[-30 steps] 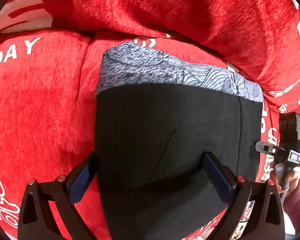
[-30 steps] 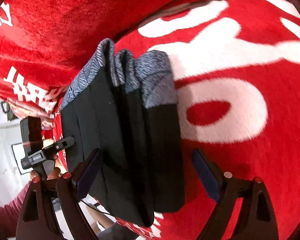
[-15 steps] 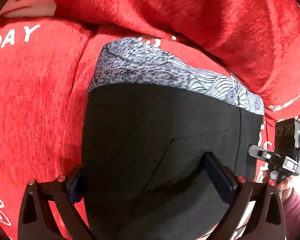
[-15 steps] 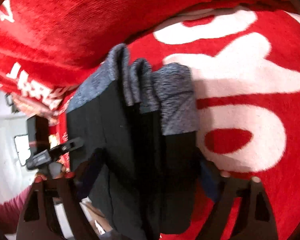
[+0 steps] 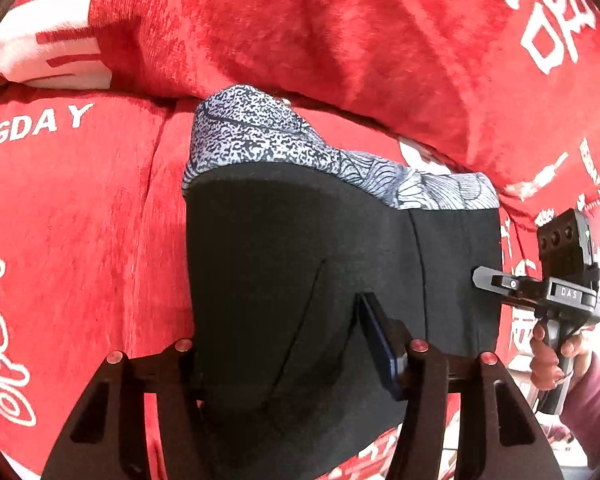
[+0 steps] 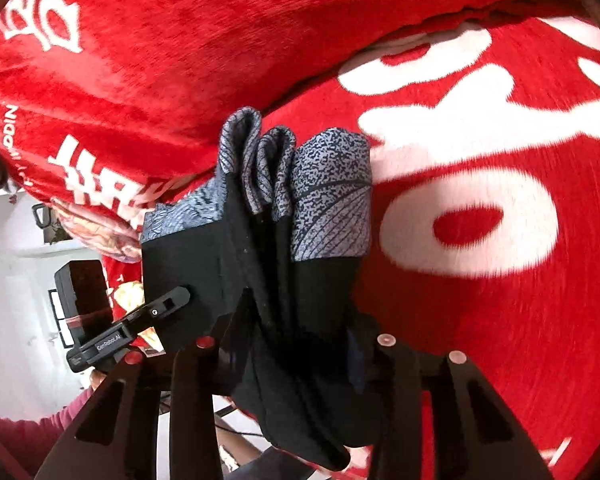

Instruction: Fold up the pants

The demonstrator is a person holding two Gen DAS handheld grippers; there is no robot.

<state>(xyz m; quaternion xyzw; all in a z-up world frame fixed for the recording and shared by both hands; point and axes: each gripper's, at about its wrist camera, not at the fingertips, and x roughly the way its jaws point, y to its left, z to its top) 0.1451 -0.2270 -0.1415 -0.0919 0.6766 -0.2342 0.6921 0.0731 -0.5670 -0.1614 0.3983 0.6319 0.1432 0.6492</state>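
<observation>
The folded black pants with a grey patterned waistband are held up over a red sofa. My left gripper is shut on the near edge of the bundle, with the cloth bunched between its fingers. My right gripper is shut on the other side of the pants, where several folded layers stand side by side. The right gripper also shows in the left wrist view touching the bundle's right edge. The left gripper shows in the right wrist view at the bundle's left edge.
The red sofa seat with white lettering lies under and left of the pants. A red back cushion stands right behind them. In the right wrist view the seat spreads to the right, and a white room shows at left.
Both grippers have closed from wide open onto the folded pants. The bundle has been squeezed narrower and raised off the seat.
</observation>
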